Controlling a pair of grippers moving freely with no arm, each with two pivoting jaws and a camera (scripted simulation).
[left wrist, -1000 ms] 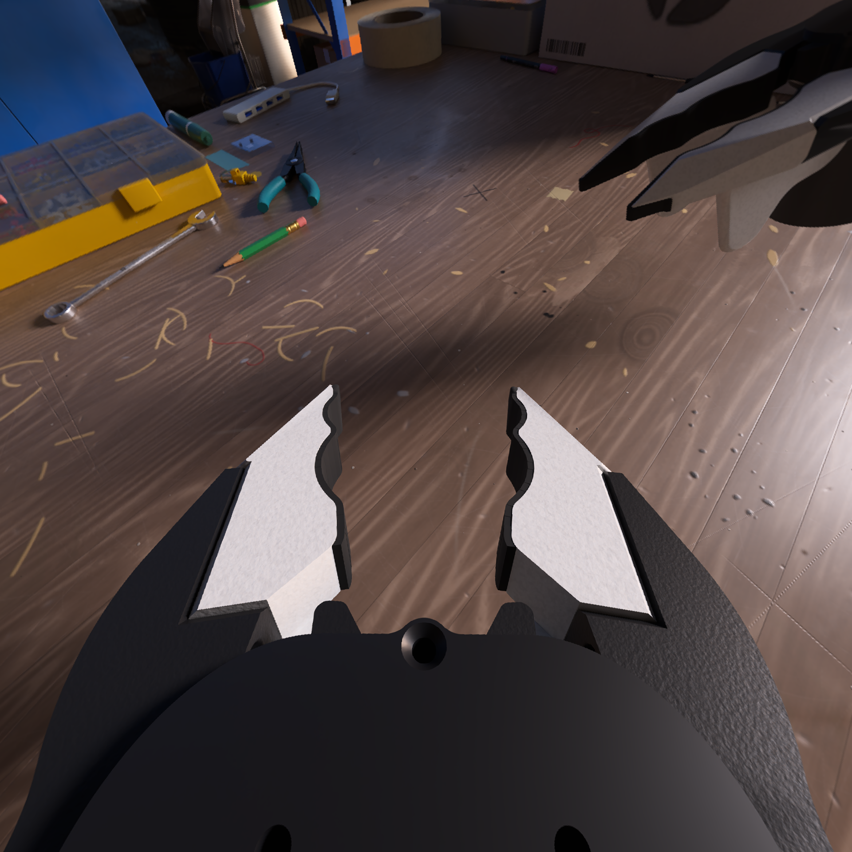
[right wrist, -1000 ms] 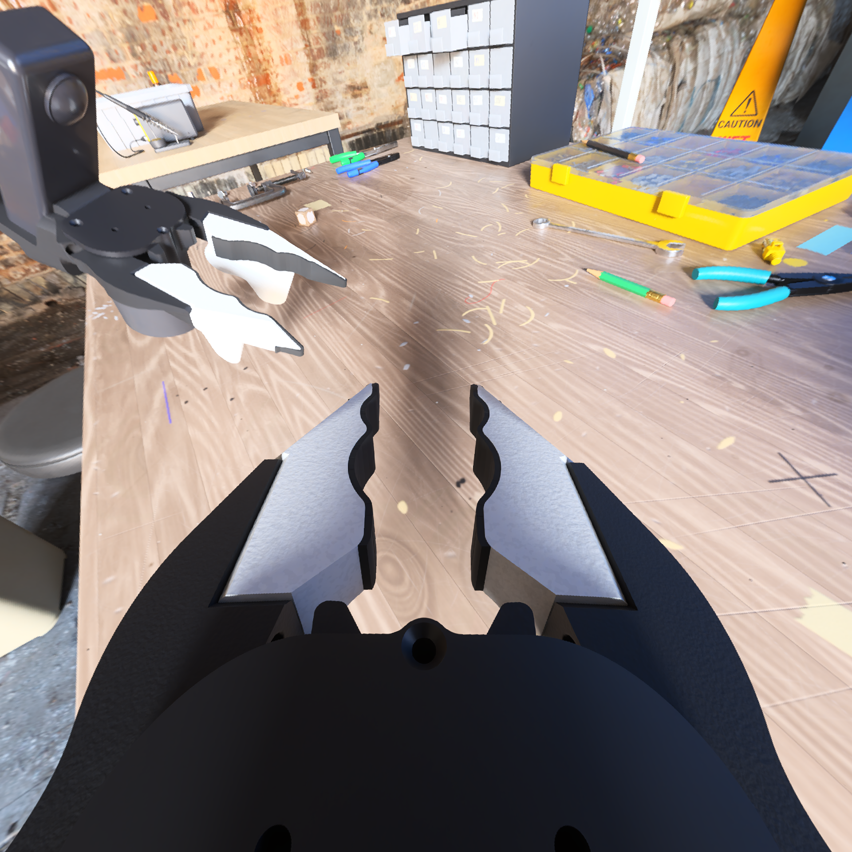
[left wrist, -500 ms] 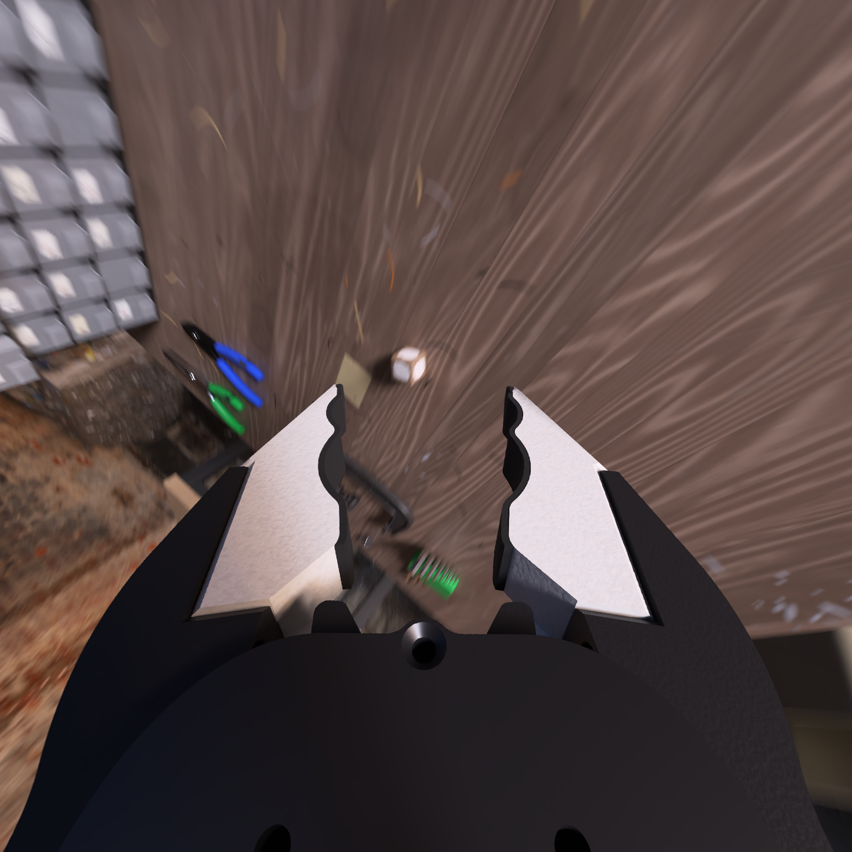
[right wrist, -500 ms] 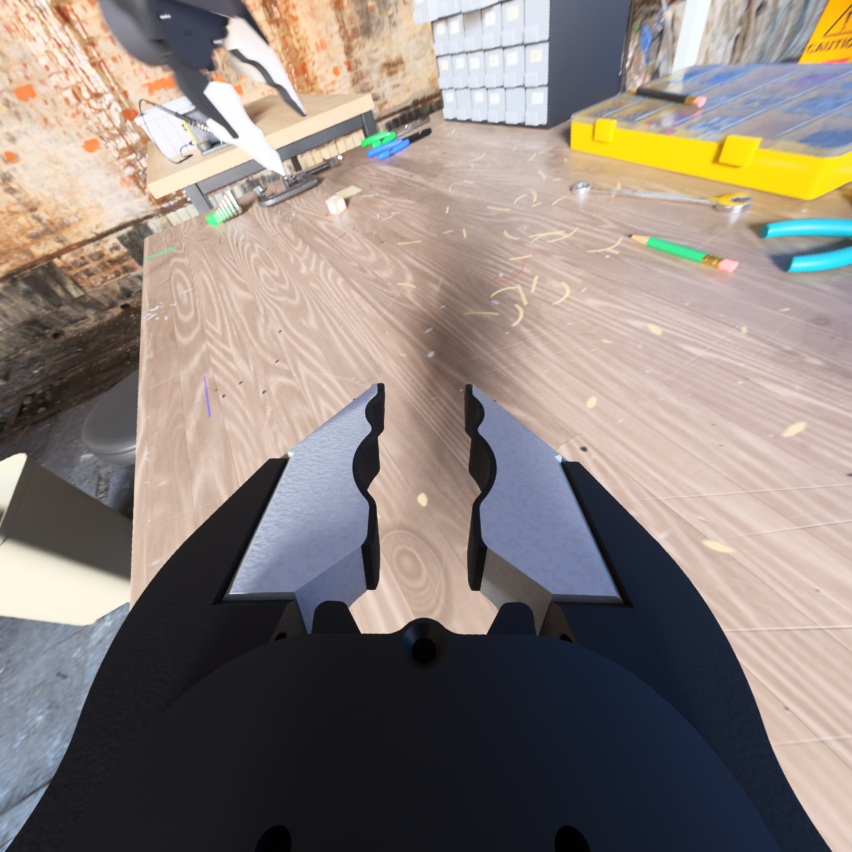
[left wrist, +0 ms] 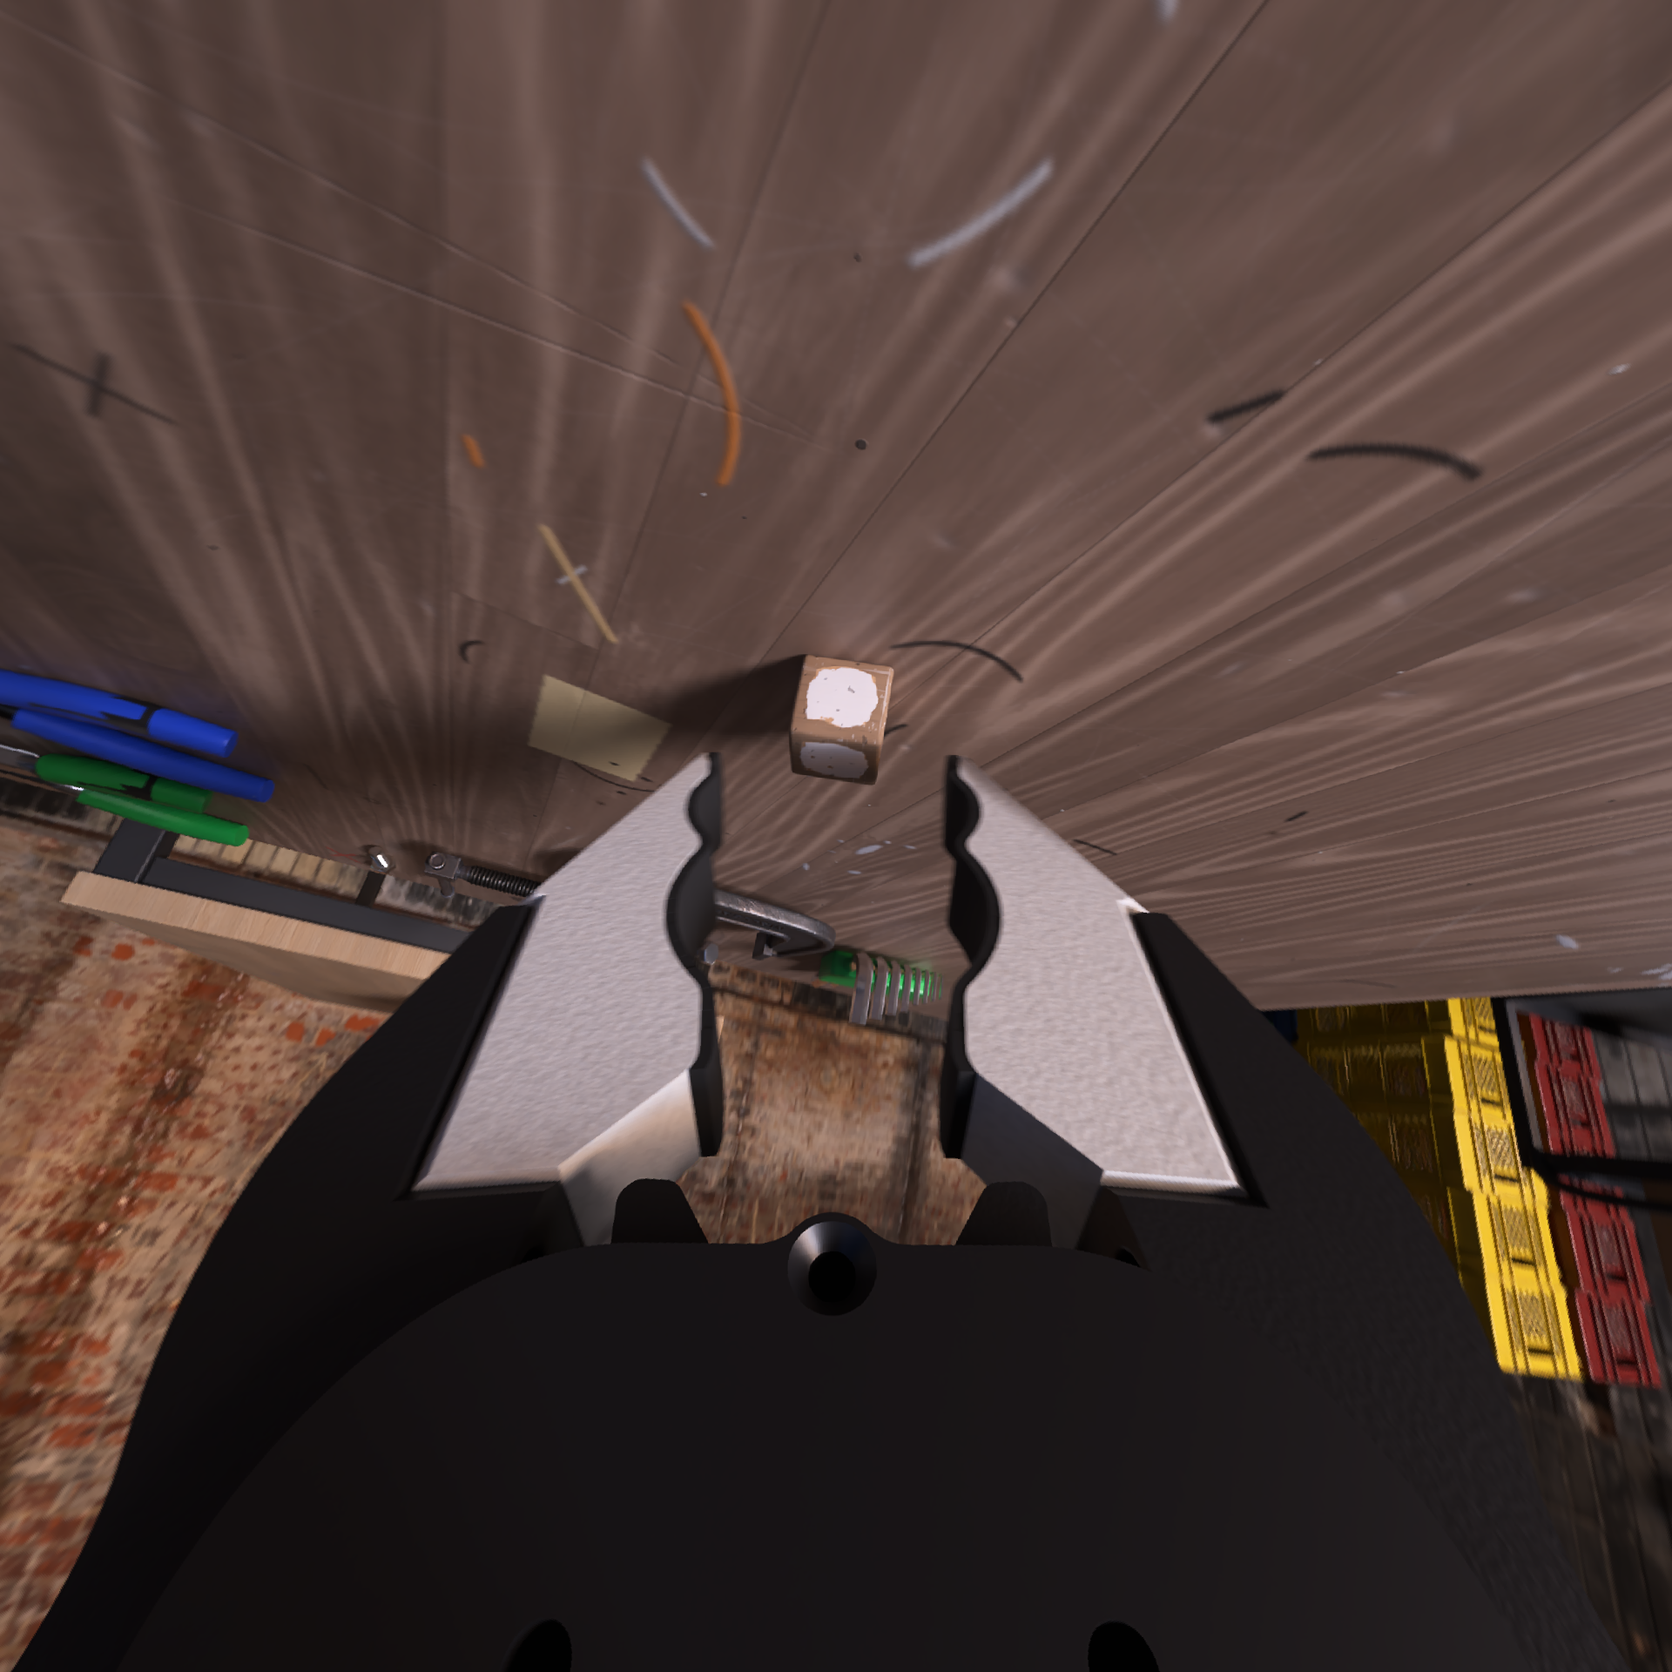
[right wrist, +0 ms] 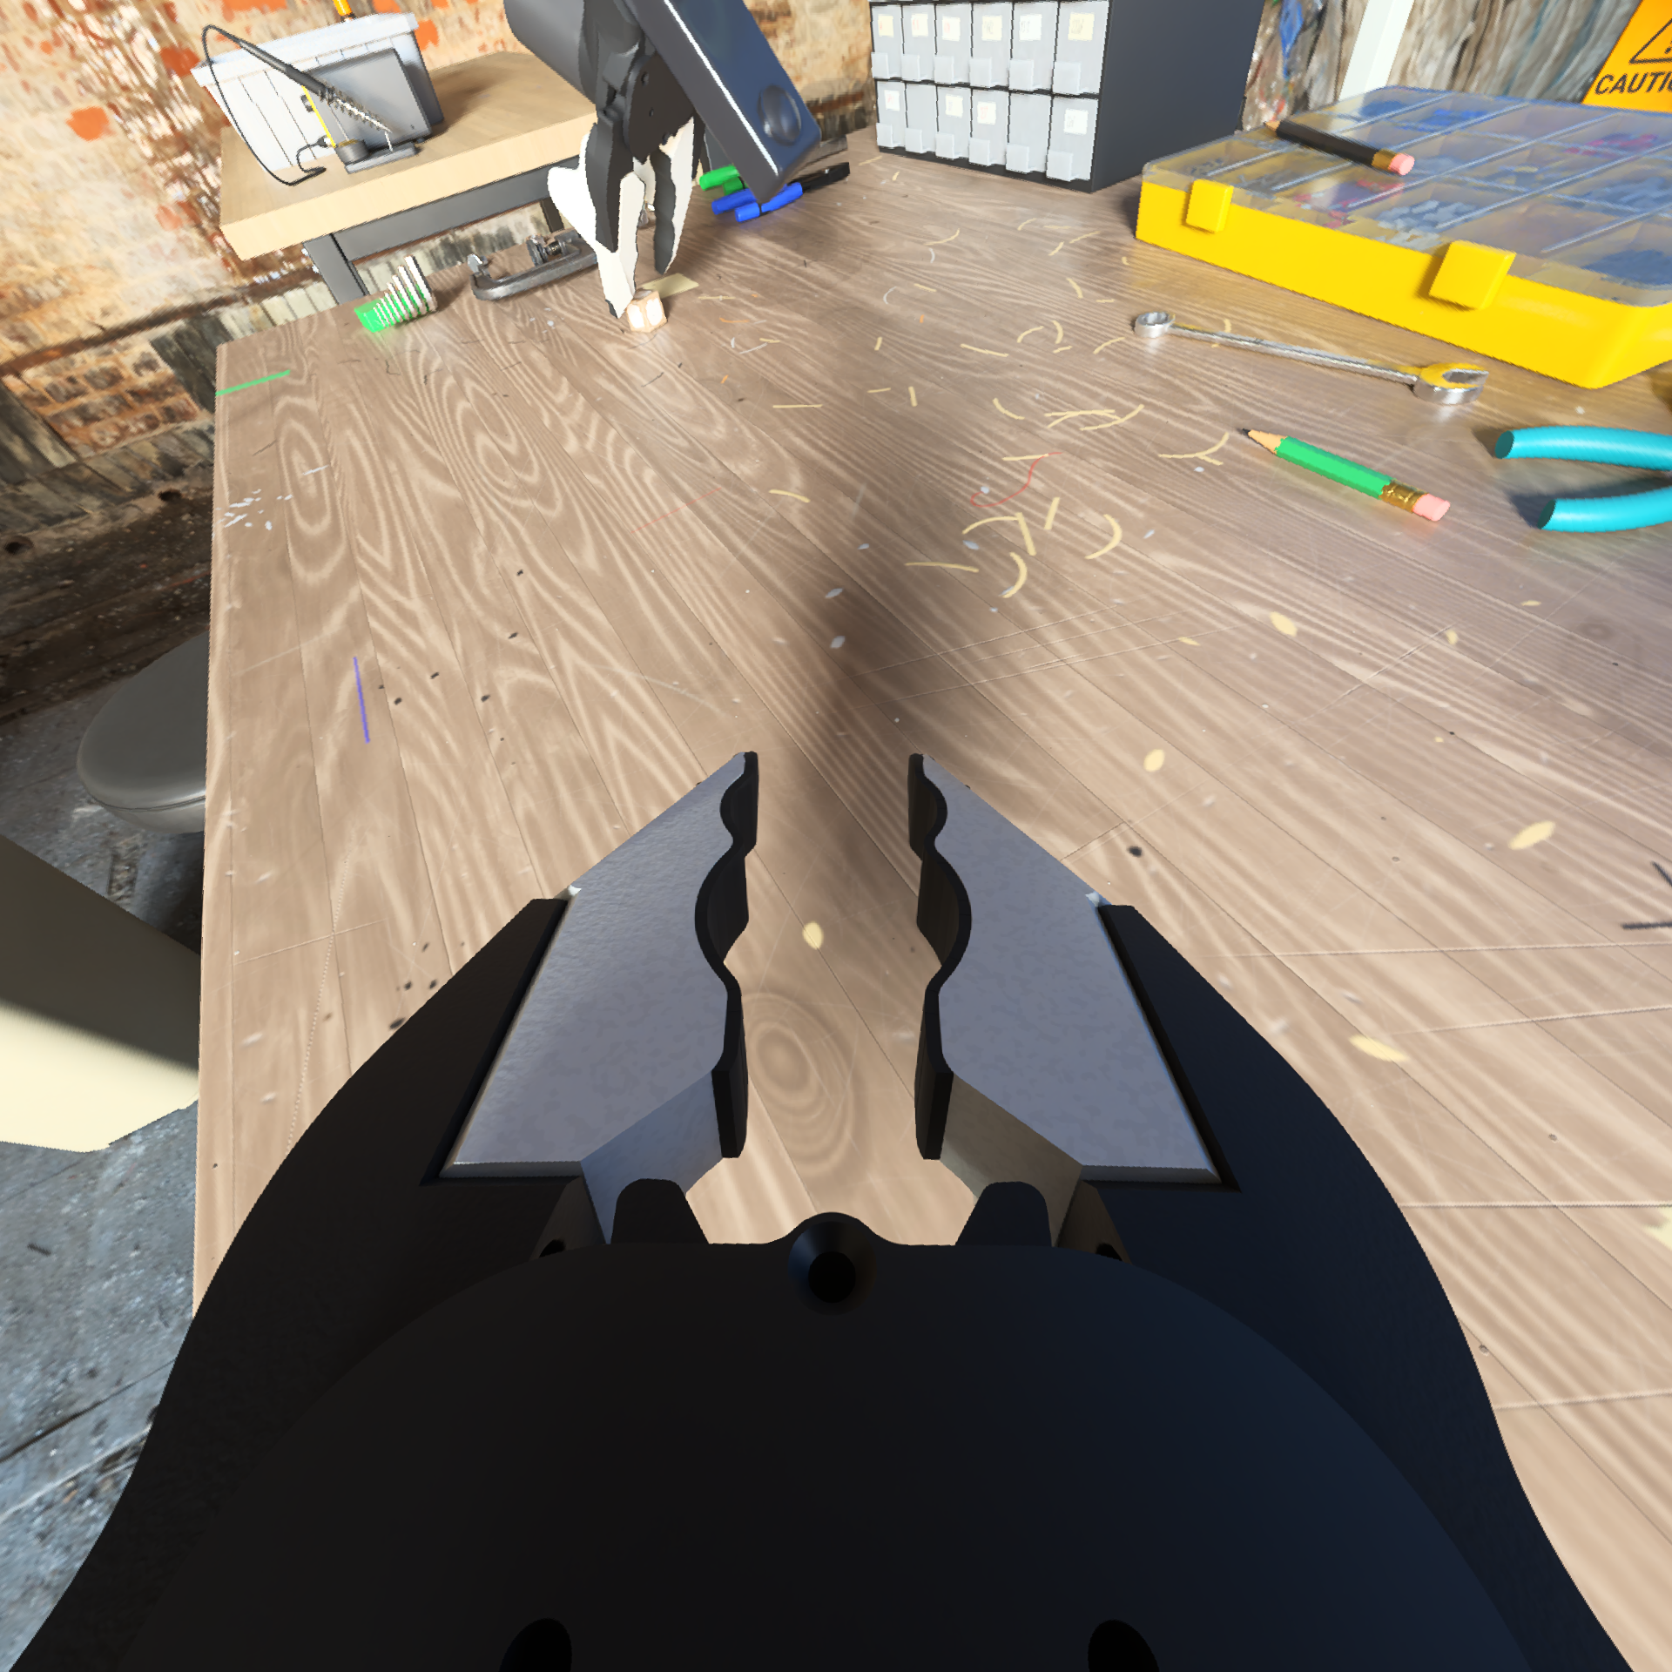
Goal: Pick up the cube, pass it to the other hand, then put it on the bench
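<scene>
The cube [left wrist: 840,719] is small, tan wood with white patches, and sits on the wooden bench [left wrist: 1176,543] near its far corner. My left gripper [left wrist: 832,764] is open and points down at the bench, with the cube just beyond its fingertips and not between them. In the right wrist view the left gripper [right wrist: 641,285] hangs right above the cube [right wrist: 646,313]. My right gripper [right wrist: 832,764] is open and empty, low over the middle of the bench [right wrist: 543,543], far from the cube.
Beside the cube lie a yellow note [left wrist: 593,728], blue and green markers [left wrist: 136,751], a metal clamp [right wrist: 525,271] and a green key set [right wrist: 394,303]. Farther right are a yellow organiser box [right wrist: 1411,235], a wrench [right wrist: 1303,357], a pencil [right wrist: 1348,475], teal pliers [right wrist: 1592,479] and a drawer cabinet [right wrist: 995,90].
My left gripper has swung from the middle of the bench to the far corner, turned downward and come close above the cube. The right gripper has shifted only slightly and stays open.
</scene>
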